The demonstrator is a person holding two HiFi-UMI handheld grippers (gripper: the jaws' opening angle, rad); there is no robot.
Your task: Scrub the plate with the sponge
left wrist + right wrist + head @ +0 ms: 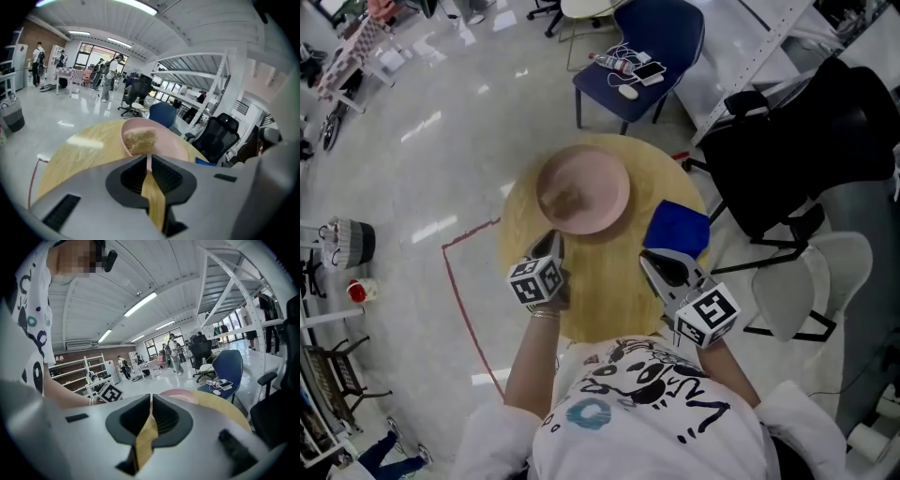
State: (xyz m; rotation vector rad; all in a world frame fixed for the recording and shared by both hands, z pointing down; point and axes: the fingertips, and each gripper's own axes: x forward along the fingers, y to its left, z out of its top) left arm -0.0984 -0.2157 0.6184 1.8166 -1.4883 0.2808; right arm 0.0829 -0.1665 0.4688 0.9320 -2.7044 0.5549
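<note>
Well, I saw the pink plate [582, 189] face-up on the round table [605, 295], with no long axis. My left gripper [550, 240] and right gripper [649, 261] were both closed, empty. Only the head view showed the blue sponge [677, 228] whole, beside the plate's right.

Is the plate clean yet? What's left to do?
Not yet. Nothing looks done: the pink plate has brown mess in it. Nothing is in hand: the left gripper and right gripper are both shut and empty. The blue sponge lies on the table beside the plate. Left: pick it up and scrub.
</note>
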